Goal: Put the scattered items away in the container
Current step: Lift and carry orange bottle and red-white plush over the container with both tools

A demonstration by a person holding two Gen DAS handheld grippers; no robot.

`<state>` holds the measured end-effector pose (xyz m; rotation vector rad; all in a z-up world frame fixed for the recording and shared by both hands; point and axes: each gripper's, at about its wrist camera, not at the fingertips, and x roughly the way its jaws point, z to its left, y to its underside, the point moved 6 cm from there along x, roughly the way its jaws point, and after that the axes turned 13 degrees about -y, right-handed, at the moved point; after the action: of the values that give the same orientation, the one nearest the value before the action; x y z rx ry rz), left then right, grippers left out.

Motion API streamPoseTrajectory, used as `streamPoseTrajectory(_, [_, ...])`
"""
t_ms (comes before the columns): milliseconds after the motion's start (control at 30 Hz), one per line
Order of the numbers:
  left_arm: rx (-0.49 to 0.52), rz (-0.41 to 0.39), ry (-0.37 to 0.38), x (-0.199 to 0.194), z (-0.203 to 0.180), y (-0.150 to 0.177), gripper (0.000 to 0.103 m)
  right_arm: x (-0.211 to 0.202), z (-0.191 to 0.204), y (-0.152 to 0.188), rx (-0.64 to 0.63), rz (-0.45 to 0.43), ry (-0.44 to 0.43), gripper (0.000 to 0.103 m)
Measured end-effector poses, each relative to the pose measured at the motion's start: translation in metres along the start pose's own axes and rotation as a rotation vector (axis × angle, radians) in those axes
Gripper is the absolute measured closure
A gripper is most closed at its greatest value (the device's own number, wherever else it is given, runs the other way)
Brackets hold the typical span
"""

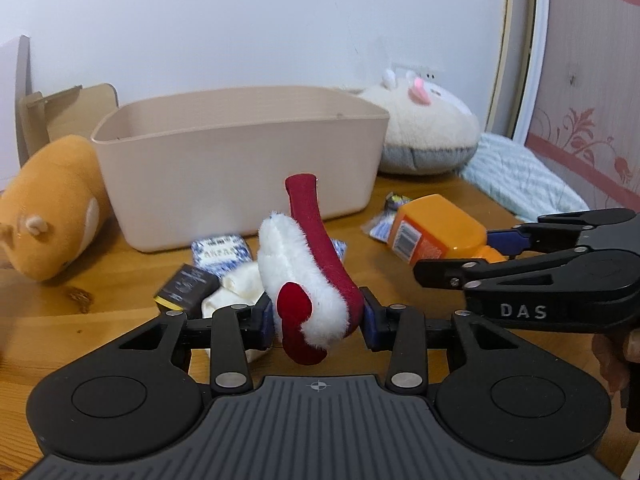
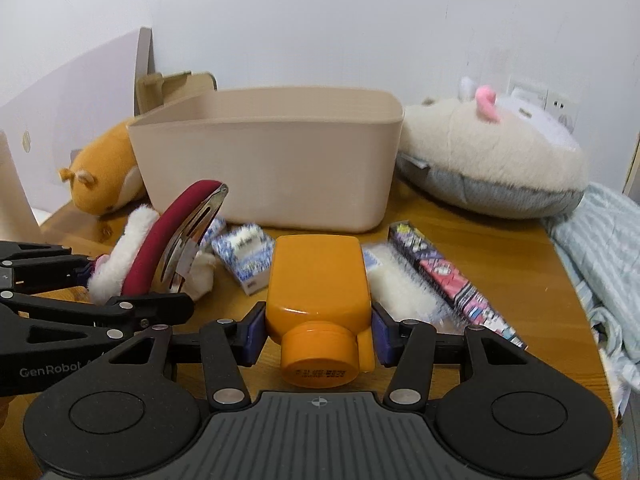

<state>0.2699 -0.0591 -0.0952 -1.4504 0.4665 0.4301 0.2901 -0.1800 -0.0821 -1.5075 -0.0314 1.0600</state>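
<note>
A beige plastic container (image 1: pixel 240 160) (image 2: pixel 272 168) stands at the back of the wooden table. My left gripper (image 1: pixel 318 316) is shut on a red and white fluffy hair clip (image 1: pixel 316 264), held just above the table in front of the container; the clip also shows in the right wrist view (image 2: pixel 160 240). My right gripper (image 2: pixel 318 332) is shut on an orange bottle (image 2: pixel 316 280), cap toward the camera; the bottle (image 1: pixel 432 232) lies to the right in the left wrist view. Its bottom seems to rest on the table.
A blue-white packet (image 1: pixel 222 254) (image 2: pixel 244 256), a dark small box (image 1: pixel 184 288), a white cloth (image 1: pixel 236 292), a white packet (image 2: pixel 396 284) and a long patterned box (image 2: pixel 448 280) lie on the table. An orange plush (image 1: pixel 52 208) and a cream plush (image 2: pixel 492 160) flank the container.
</note>
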Motion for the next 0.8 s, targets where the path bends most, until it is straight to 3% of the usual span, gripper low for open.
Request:
streamPoseTrajectory(567, [-0.073, -0.132, -0.055, -0.023, 0.044, -0.074, 0.061, -0.037, 0.013, -0.076, -0.067, -0.143, 0.020, 0.054])
streamPoseTrajectory(800, [-0.102, -0.148, -0.106, -0.015, 0.066, -0.103, 0.061, -0.034, 0.012, -0.115, -0.073, -0.179, 0.010, 0.054])
